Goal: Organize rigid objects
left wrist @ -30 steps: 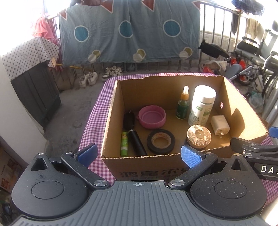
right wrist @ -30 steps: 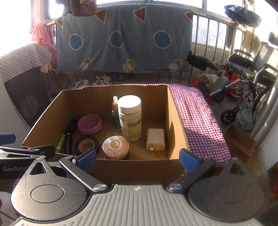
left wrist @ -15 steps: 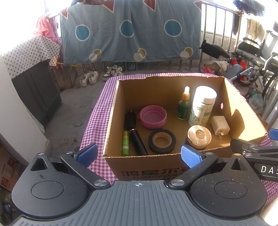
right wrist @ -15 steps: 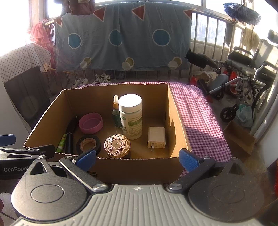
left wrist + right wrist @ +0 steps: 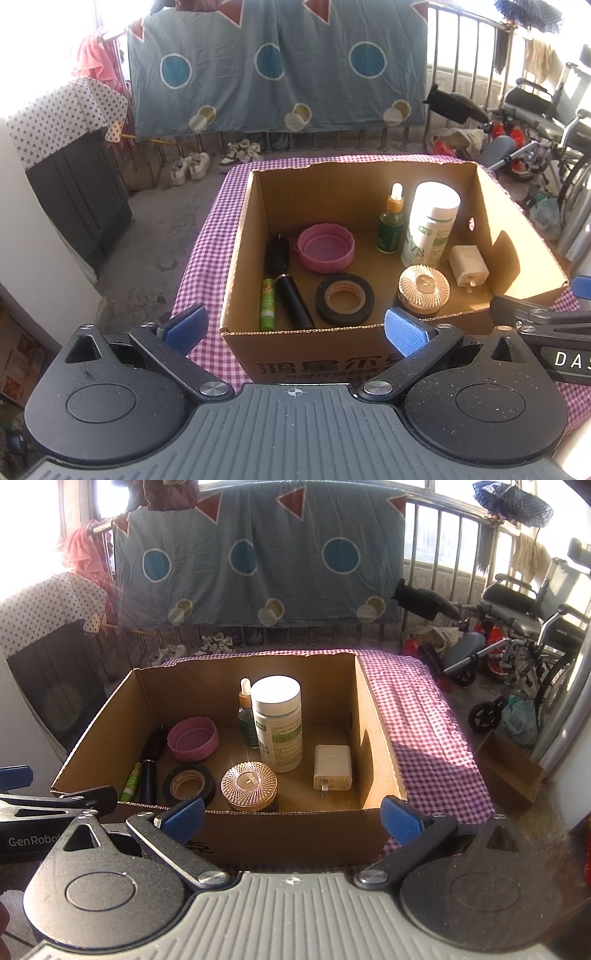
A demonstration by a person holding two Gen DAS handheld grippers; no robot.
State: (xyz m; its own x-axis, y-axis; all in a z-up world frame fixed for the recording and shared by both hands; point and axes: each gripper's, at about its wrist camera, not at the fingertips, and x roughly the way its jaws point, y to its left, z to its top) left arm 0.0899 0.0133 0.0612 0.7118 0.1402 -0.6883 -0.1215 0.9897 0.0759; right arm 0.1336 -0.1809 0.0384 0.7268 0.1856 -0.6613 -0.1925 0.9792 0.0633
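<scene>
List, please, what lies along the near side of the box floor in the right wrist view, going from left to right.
Green tube → black cylinder → black tape roll → ribbed round jar lid → white charger plug.

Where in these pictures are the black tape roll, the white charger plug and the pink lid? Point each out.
black tape roll [image 5: 344,300], left wrist view, on its dark outer ring.
white charger plug [image 5: 332,767], right wrist view, on its flat top face.
pink lid [image 5: 325,248], left wrist view, on its inner hollow.
</scene>
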